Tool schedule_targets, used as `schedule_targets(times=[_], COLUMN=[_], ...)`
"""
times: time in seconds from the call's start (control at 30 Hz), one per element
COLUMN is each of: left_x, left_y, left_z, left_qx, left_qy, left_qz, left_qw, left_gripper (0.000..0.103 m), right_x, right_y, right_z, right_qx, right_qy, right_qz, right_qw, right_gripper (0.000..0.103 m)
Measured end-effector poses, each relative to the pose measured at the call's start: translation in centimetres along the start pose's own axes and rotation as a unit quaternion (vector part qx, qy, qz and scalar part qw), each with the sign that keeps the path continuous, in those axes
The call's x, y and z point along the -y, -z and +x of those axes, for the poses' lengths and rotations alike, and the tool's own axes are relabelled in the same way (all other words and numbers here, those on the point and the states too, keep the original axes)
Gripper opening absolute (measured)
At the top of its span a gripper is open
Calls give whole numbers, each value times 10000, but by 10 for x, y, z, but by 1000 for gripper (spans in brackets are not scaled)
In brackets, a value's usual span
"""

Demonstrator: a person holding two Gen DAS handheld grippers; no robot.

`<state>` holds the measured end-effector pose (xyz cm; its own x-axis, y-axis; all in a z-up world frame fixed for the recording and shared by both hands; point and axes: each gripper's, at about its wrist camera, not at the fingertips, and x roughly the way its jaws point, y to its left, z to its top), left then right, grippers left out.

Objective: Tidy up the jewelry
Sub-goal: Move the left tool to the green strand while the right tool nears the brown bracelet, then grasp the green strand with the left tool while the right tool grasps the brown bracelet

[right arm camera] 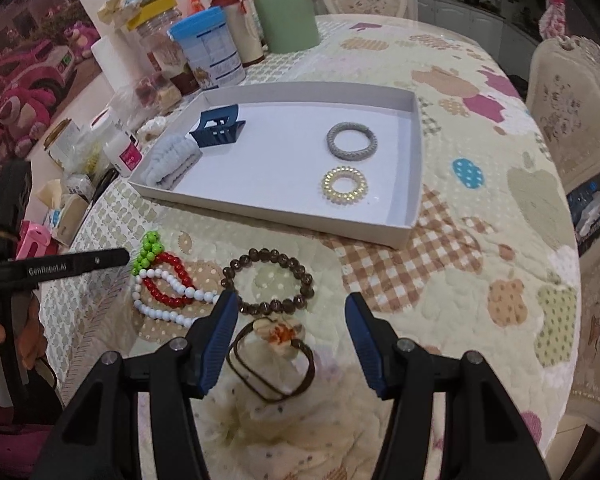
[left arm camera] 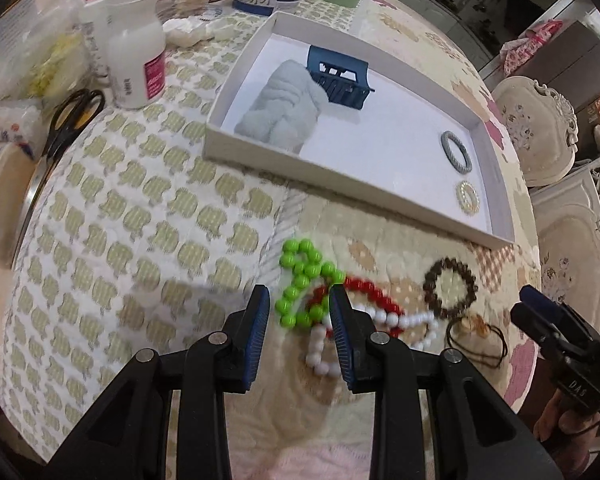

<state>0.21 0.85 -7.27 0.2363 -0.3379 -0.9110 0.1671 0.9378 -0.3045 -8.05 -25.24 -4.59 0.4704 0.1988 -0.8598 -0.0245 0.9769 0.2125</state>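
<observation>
- My counter (right arm camera: 480, 184) runs past the frame at its right edge.
- The white tray (right arm camera: 414, 168) holds a grey scrunchie (right arm camera: 172, 162), blue claw clip (right arm camera: 216, 128), grey ring (right arm camera: 353, 141) and pearly ring (right arm camera: 344, 184).
- My left hand-held gripper (left arm camera: 300, 296) stands parted around the green beads (left arm camera: 300, 276); red beads (left arm camera: 374, 294) partly hidden.
- My right hand-held gripper (right arm camera: 291, 300) gapes wide over the brown hair tie (right arm camera: 272, 356); brown bracelet (right arm camera: 268, 284) just beyond.

Both grippers held low, fingers spread.
Left gripper (left arm camera: 300, 300) has a narrower gap than the right gripper (right arm camera: 290, 302).
</observation>
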Motion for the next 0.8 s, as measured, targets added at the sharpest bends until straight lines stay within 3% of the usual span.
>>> schedule_targets(times=[0.3, 0.33, 0.37, 0.47, 0.63, 0.8], left_x=[4, 4, 4, 0, -9, -6], left_y=[-14, -15, -17, -20, -21, -23], left_z=[25, 26, 26, 29, 21, -8], left_qx=[-144, -131, -111, -137, -135, 111], left_qy=[-133, -128, -101, -28, 81, 183], left_qz=[66, 81, 79, 8, -178, -156], left_qw=[9998, 9998, 9999, 9999, 9997, 9996], left_gripper=[31, 31, 26, 12, 10, 10], right_x=[2, 3, 4, 2, 3, 1], right_y=[-15, -16, -17, -17, -21, -29], right_z=[48, 55, 59, 67, 63, 27], right_qx=[-371, -397, -415, -296, -238, 177], right_qy=[124, 163, 176, 121, -61, -357], right_qz=[-297, -333, -326, -370, -283, -203], right_qw=[9988, 9985, 9985, 9988, 9993, 9990], right_gripper=[57, 50, 37, 15, 11, 11])
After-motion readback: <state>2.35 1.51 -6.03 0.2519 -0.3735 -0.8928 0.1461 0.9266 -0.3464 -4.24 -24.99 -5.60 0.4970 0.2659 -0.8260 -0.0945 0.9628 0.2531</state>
